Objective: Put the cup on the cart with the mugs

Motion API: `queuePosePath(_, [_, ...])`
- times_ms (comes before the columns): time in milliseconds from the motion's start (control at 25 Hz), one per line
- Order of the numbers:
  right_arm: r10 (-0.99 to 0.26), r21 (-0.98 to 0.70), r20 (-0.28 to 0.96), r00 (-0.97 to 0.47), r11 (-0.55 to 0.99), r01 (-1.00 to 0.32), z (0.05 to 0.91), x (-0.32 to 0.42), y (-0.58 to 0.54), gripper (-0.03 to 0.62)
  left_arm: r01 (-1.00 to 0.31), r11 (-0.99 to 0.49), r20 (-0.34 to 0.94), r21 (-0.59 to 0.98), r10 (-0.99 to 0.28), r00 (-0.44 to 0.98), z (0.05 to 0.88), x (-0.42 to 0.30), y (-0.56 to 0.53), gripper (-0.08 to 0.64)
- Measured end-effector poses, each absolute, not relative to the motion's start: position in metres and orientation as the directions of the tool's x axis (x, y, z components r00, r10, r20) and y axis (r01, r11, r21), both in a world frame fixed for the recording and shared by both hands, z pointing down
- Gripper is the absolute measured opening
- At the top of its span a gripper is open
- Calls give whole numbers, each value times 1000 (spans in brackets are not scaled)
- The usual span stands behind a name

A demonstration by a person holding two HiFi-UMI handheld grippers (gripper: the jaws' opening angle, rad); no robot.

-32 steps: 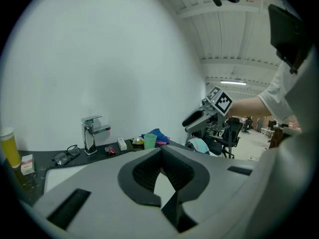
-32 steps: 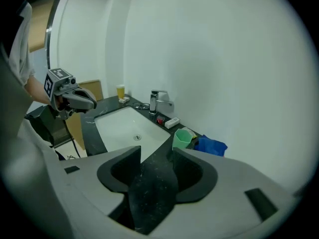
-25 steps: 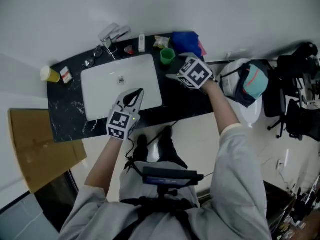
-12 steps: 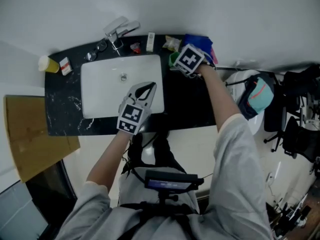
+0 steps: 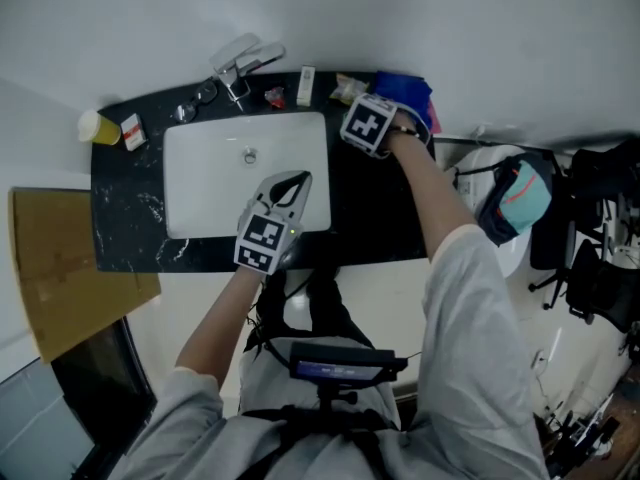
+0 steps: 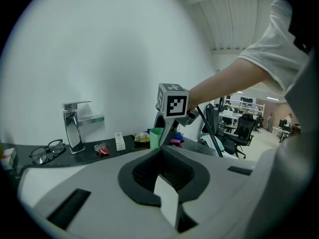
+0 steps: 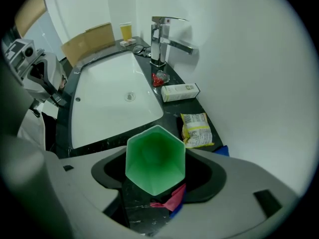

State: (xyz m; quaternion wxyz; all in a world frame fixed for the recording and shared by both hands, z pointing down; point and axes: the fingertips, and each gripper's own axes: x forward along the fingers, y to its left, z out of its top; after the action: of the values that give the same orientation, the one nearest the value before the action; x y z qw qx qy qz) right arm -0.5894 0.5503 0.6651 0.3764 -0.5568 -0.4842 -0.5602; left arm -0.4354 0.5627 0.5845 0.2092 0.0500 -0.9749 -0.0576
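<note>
readable text: none | white box (image 7: 180, 91) and snack packet (image 7: 196, 129): print apparently too blurred to read

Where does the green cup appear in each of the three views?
Head view: not visible, covered from above.
Left gripper view: cup at centre, right of the faucet.
Right gripper view: cup low centre, seen from above.
Shared landmark: the faucet.

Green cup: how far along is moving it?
Done: nothing; the green cup stands on the black counter. In hand: the right hand-held gripper points down around it; its jaws have just been closing, not yet gripping. To do: grip, lift, carry to the cart, not in view.
</note>
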Motion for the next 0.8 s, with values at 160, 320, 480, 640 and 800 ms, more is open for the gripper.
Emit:
queuePosePath(160, [128, 128, 987, -98, -256, 958, 666, -587, 552, 305, -67, 989, 406, 134, -117, -906, 587, -433, 565, 3])
queuePosePath(320, [141, 154, 982, -122, -247, 957, 661, -588, 548, 304, -70, 988, 406, 135, -120, -906, 586, -430, 563, 3])
queuePosePath(480, [168, 187, 974, -149, -232, 955, 649, -587, 547, 304, -78, 988, 407, 130, -125, -905, 585, -426, 562, 5])
queuePosePath(640, [221, 240, 956, -194, -203, 949, 629, -583, 546, 304, -92, 988, 399, 121, -133, -907, 578, -420, 561, 5])
queuePosePath(800, [342, 345, 898, -277, -153, 926, 589, -573, 550, 304, -109, 989, 384, 105, -141, -912, 565, -412, 562, 3])
